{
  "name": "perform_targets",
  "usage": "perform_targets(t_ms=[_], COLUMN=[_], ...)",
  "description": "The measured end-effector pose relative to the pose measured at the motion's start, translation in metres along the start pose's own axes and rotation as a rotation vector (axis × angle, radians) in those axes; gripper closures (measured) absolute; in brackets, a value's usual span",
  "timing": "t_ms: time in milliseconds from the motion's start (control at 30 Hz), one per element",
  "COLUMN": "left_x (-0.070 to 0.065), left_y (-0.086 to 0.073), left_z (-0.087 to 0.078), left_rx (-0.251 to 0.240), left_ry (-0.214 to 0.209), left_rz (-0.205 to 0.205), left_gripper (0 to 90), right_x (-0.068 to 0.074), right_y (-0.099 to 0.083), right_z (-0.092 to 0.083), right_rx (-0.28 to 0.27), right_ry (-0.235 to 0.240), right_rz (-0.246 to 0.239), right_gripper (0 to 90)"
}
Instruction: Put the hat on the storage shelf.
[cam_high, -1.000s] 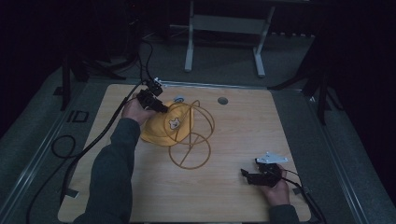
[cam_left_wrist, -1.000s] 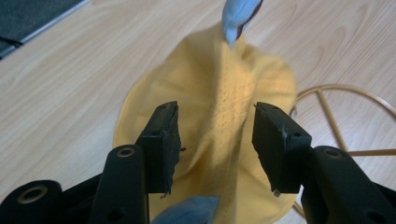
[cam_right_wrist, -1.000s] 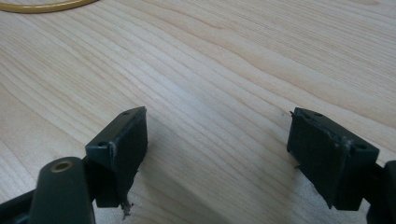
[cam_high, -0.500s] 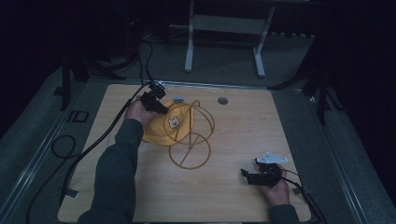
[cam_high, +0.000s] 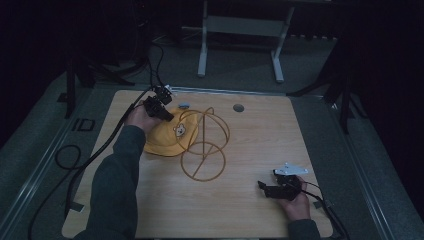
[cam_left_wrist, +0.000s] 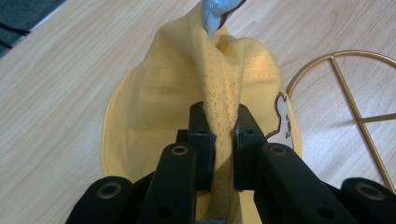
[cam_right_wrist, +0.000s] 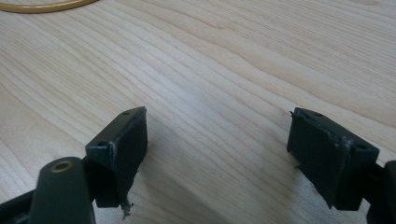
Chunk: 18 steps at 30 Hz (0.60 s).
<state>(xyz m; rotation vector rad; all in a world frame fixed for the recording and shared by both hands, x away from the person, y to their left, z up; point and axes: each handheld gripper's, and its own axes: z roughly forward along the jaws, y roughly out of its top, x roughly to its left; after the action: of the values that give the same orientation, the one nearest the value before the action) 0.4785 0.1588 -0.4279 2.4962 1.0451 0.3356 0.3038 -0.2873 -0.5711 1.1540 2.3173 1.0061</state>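
While dark room surrounds pale wood table (cam_high: 250, 210) on grey floor, left gripper (cam_left_wrist: 219, 135) pinches fold of yellow hat (cam_left_wrist: 154, 107) beside gold wire stand (cam_high: 202, 145); right gripper (cam_right_wrist: 217, 144) rests near front edge, jaws wide, nothing between.

Cap (cam_high: 165, 137) lies on the surface (cam_high: 260, 150) at far left, its fold pinched in the left claw (cam_left_wrist: 219, 135), which sits at the cap's rear-left edge. Wire stand (cam_high: 202, 142) just right of cap, touching it. Two discs (cam_high: 238, 107) behind the stand, near the far edge. Right claw (cam_right_wrist: 217, 149) near right corner, jaws apart over bare surface, well apart from stand.
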Motion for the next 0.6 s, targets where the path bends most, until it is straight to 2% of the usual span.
perform_targets(t_ms=[600], left_x=[0.007], left_y=[-0.009], left_z=[-0.035], left_rx=[-0.02], left_ry=[0.027], left_rz=[0.008], left_gripper=[81.5], right_x=[0.0], right_y=[0.0], right_z=[0.0], right_rx=[0.0], right_ry=[0.0], right_rz=[0.0], right_gripper=[20.2])
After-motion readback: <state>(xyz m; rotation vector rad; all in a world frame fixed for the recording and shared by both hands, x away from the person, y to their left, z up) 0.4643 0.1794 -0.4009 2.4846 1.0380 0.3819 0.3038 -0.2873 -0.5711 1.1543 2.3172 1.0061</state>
